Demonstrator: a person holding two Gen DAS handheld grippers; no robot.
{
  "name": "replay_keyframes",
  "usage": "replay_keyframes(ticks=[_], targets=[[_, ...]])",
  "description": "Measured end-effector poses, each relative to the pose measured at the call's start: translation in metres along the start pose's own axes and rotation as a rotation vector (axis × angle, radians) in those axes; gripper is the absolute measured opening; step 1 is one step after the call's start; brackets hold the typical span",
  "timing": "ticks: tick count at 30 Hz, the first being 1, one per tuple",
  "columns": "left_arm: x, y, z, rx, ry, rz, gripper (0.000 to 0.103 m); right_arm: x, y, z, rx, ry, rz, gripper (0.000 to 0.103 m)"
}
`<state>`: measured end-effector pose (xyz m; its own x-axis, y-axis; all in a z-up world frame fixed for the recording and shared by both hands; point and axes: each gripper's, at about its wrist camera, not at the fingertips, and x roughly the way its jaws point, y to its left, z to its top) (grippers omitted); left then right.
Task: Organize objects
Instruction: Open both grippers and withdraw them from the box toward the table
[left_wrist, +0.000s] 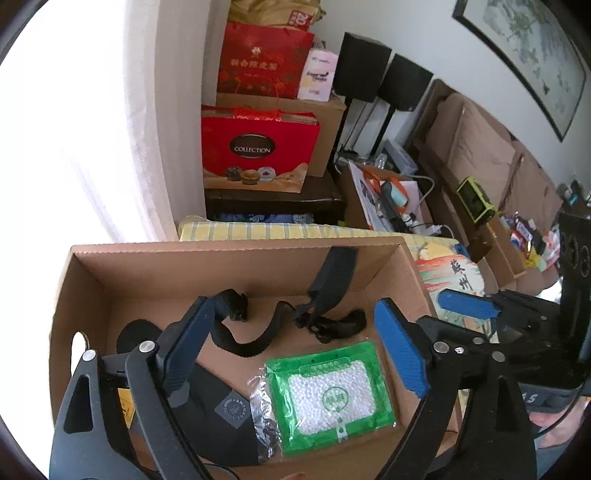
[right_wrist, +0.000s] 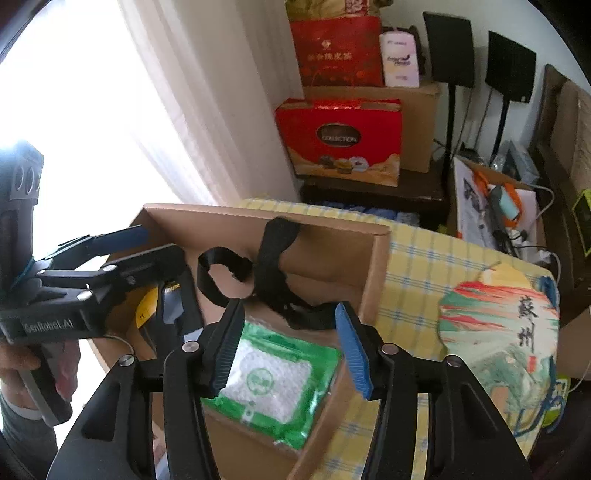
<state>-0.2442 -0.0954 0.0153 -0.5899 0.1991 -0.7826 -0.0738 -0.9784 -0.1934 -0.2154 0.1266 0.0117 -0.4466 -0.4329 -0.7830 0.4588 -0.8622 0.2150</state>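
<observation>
Both tongs hang over the cardboard box (left_wrist: 155, 258) with their blue pads apart and nothing between them. The left tongs (left_wrist: 291, 354) stand wide at the bottom of the left view; the right tongs (right_wrist: 291, 354) are spread less far at the bottom of the right view, pinching nothing.

Just below them, flat on the box floor at lower centre of both views, lies the green packet (left_wrist: 328, 391) — a clear-windowed pouch full of white beads. It looks light, soft and slick, and likely to sag if lifted by a corner; I would take it by its sealed green border, not across the bead-filled middle, which could burst if squeezed hard.

Above it in the frame a black strap (left_wrist: 325, 291) loops across the box and drapes over the far wall — limp and easy to snag. A flat black pouch (left_wrist: 218, 410) lies to the left, touching the packet's crinkled edge.

Outside the box, to the right, a painted fan (right_wrist: 498, 332) rests on the yellow checked cloth (right_wrist: 410, 258). Toward the top of the frame stand red gift boxes (left_wrist: 258, 147), and at upper right two dark speakers (left_wrist: 380, 70) — well apart from the work.
</observation>
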Motion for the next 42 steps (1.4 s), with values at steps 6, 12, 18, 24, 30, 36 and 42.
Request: replay_keyframes(ticks=[6,12,18,24,30,36,42], targets=[[-0.012,-0.011,-0.015,0.026,-0.035,0.031,0.089,-0.016,-0.011,-0.013,0.018,-0.019,-0.043,0.065],[-0.024,-0.029,-0.030,0.063,-0.080,0.054,0.103,-0.030,-0.021,-0.024,0.036,-0.044,-0.081,0.075],[-0.036,-0.045,-0.041,0.097,-0.127,0.084,0.103,-0.042,-0.025,-0.036,0.052,-0.074,-0.117,0.083],[-0.037,-0.054,-0.053,0.100,-0.123,0.080,0.103,-0.048,-0.031,-0.048,0.059,-0.078,-0.155,0.096],[-0.036,-0.064,-0.064,0.108,-0.106,0.067,0.103,-0.053,-0.035,-0.061,0.051,-0.075,-0.181,0.103],[-0.039,-0.079,-0.074,0.134,-0.115,0.050,0.103,-0.061,-0.046,-0.075,0.069,-0.074,-0.214,0.103],[-0.041,-0.093,-0.084,0.128,-0.102,0.009,0.103,-0.085,-0.072,-0.099,0.100,-0.084,-0.247,0.103]])
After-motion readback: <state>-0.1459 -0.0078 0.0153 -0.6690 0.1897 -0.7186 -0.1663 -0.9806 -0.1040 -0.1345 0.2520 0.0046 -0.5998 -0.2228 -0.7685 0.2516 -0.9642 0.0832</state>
